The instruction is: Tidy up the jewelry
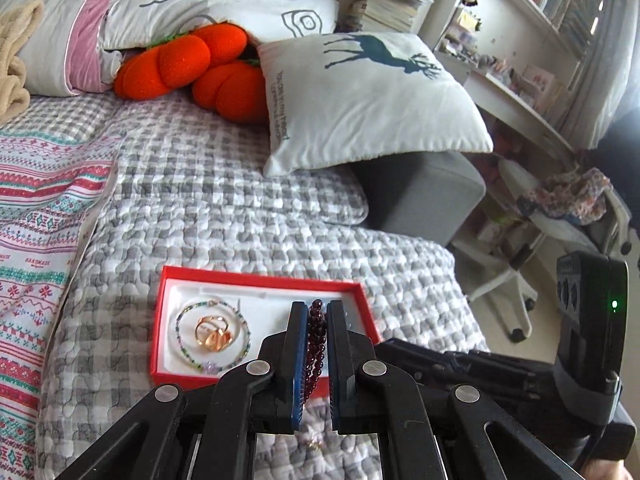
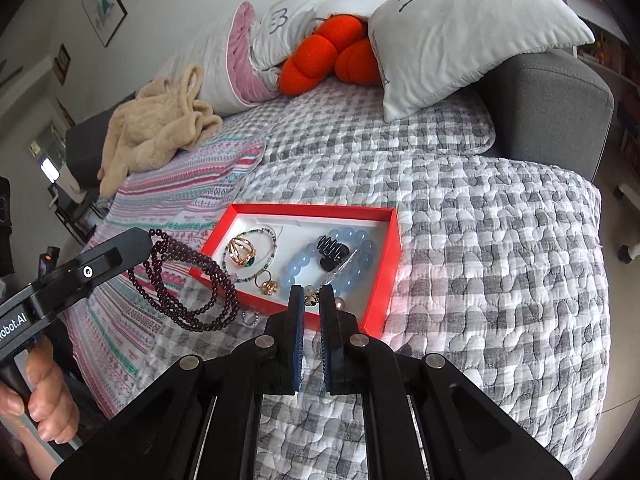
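Working over the grey-and-white checked quilt (image 2: 480,216), we see the shallow red cardboard box (image 2: 394,248) resting on it; our left gripper (image 1: 317,312) pinches a dark garnet bead strand (image 2: 188,276) dangling beside the box, our right gripper (image 2: 309,294) clamps a small gold-and-pearl trinket (image 2: 309,295) above its near edge.

one red box (image 2: 384,264), two bead bracelets (image 2: 332,256), two pillows (image 2: 460,24)

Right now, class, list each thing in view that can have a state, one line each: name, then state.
Left claw: shut on the dark bead strand.
Dark bead strand: lifted, hanging in loops beside the box.
Right claw: shut on a small gold-coloured trinket.
Red box: open, no lid on, lying on the quilt.
Blue bead bracelet: lying in the box.
Black hair clip: resting inside the box.
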`<state>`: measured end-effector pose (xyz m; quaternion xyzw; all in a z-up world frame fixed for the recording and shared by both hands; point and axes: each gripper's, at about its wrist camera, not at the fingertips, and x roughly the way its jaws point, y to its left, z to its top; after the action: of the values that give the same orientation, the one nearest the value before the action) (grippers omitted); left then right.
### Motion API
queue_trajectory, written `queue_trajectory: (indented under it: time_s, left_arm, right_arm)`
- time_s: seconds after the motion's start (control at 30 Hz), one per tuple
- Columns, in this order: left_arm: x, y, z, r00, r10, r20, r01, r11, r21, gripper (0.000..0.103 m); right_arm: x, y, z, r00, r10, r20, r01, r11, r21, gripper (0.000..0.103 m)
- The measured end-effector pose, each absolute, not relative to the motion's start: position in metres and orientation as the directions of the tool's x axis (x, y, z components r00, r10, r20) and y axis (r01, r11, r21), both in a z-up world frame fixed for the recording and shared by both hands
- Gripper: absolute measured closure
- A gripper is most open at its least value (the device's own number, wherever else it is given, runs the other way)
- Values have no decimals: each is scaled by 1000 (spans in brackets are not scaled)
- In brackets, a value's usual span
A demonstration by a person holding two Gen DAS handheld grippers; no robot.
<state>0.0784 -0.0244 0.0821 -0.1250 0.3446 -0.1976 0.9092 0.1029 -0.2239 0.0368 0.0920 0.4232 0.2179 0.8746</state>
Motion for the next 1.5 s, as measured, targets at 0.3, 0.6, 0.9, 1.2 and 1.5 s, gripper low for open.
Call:
queue_trajectory:
  time_s: [0.3, 0.6, 0.9, 1.2, 1.5]
  left_arm:
    - [112, -33, 43, 669, -379, -639, 188, 919, -348, 99]
    - [119, -25, 30, 666, -302, -682, 147, 949, -278, 99]
    - [101, -23, 38, 675, -256, -692, 170, 966, -193, 68]
    - [86, -3, 26, 645, -198, -738, 143, 980, -138, 59]
    - [80, 8, 14, 620, -161, -768, 131, 986, -100, 55]
  right_arm:
    - [112, -225, 30, 552, 456, -698, -282, 890, 359, 95]
    - [118, -224, 26, 544, 452, -707, -281, 892, 354, 95]
    - [118, -223, 23, 540, 436, -720, -270, 900, 342, 95]
    - [118, -219, 24, 542, 396, -741, -256, 918, 303, 95]
    - [125, -200, 24, 539, 330, -775, -251, 941, 226, 95]
